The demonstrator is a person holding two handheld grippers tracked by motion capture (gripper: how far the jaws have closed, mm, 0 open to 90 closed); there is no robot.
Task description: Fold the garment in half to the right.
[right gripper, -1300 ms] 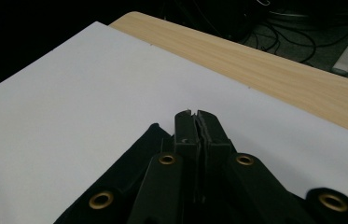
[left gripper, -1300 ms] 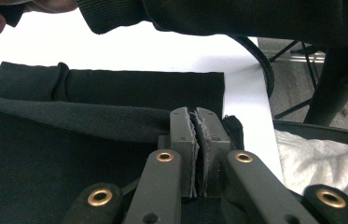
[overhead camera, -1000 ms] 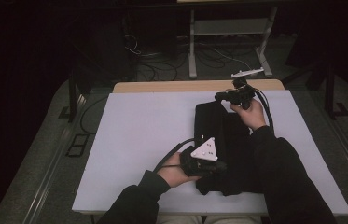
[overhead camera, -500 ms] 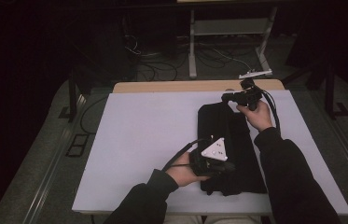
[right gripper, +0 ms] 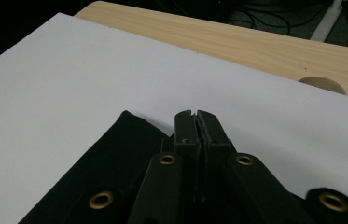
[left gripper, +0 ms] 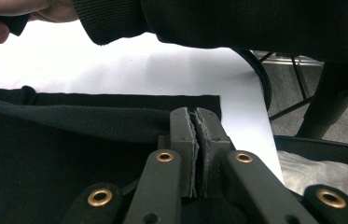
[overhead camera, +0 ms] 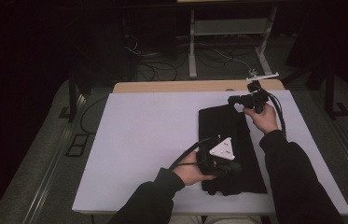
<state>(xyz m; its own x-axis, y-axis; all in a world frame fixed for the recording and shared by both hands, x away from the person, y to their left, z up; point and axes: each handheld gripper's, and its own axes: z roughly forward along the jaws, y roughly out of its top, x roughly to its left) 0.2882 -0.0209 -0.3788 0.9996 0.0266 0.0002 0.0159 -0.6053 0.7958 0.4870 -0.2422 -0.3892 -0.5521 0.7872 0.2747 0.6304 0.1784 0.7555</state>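
Note:
A long black cloth (overhead camera: 227,130) lies on the right half of the white table (overhead camera: 148,140), running from near to far. My left gripper (overhead camera: 233,169), topped by a grey three-cornered plate, sits at the cloth's near end. In the left gripper view its jaws (left gripper: 195,114) are shut, with a raised fold of the cloth (left gripper: 45,154) running into them. My right gripper (overhead camera: 232,99) is at the cloth's far end, pointing left. In the right gripper view its jaws (right gripper: 194,114) are shut over the cloth's far edge (right gripper: 115,158), beside a corner.
A wooden strip (overhead camera: 171,87) with a round hole (right gripper: 321,85) borders the table's far edge. Behind it stand a metal frame (overhead camera: 192,46) and floor cables. The table's right edge and a dark stand leg (left gripper: 330,93) lie close to the cloth.
Both hands have moved to the right, and the black cloth has shifted right with them. It now lies straighter between the two grippers.

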